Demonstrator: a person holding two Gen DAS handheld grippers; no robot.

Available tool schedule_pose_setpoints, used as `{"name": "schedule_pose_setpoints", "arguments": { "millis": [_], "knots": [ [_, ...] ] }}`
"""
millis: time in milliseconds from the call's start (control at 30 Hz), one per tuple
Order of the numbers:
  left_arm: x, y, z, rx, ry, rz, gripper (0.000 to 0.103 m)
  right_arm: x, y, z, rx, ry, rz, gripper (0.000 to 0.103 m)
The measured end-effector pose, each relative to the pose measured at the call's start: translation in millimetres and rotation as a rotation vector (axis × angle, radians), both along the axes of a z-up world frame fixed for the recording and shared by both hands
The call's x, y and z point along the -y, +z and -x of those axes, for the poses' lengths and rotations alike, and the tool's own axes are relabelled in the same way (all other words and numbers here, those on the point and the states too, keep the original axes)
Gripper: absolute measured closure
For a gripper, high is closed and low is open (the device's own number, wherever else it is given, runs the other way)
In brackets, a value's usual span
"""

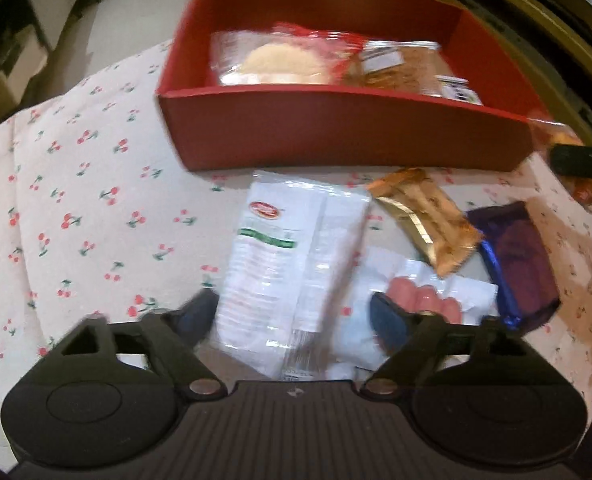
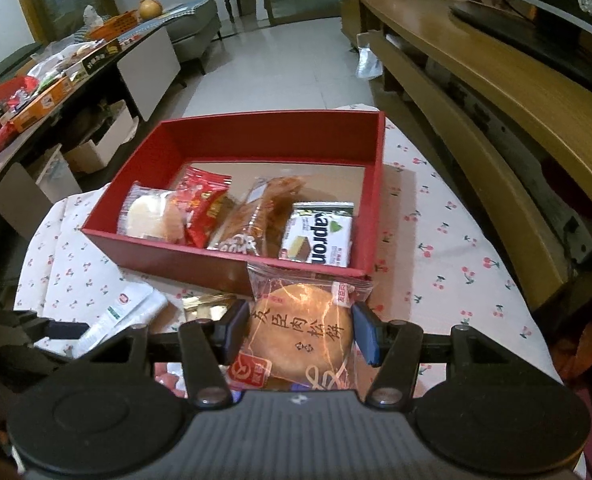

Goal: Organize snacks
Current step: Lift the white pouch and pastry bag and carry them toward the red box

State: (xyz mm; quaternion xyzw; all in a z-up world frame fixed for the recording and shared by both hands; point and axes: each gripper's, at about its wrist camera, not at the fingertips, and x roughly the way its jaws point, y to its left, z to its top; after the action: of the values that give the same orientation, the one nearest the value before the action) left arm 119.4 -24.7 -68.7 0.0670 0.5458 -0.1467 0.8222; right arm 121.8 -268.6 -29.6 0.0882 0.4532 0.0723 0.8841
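The right gripper pinches a round golden-brown pastry in a clear wrapper with red characters, its blue pads pressed against the two sides of the packet. Just beyond the fingertips stands the near wall of a red rectangular cardboard box. Inside it, along that wall, lie a pale round bun in clear film, a red foil packet, a brown pastry in a clear sleeve and a white-and-dark wafer packet. To the left of the fingers, on the white cherry-print cloth, lies a white paper-like sachet.

The left gripper has its fingers spread, with the white sachet with a red logo and green band lying between them on the cloth; whether the pads touch it cannot be told through the blur. By the right finger lies a clear pack of pink sausages. Further out to the right are a gold foil bar and a purple wrapper. Ahead of the fingers is the red box.
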Motion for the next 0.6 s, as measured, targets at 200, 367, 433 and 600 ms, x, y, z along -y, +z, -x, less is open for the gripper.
{"name": "schedule_pose_setpoints", "arguments": {
  "millis": [200, 367, 433, 600],
  "knots": [
    [-6, 9, 4, -0.033, 0.004, 0.100, 0.050, 2, 2, 0, 0.007, 0.003, -0.004, 0.039],
    [-15, 19, 7, -0.038, 0.021, 0.172, 0.051, 2, 4, 2, 0.017, 0.003, -0.010, 0.039],
    [-14, 25, 7, -0.019, 0.018, 0.178, 0.051, 2, 5, 2, 0.023, 0.004, -0.012, 0.039],
    [-12, 39, 8, 0.010, 0.005, 0.214, 0.051, 0, 5, 2, 0.025, 0.011, -0.011, 0.039]
  ]
}}
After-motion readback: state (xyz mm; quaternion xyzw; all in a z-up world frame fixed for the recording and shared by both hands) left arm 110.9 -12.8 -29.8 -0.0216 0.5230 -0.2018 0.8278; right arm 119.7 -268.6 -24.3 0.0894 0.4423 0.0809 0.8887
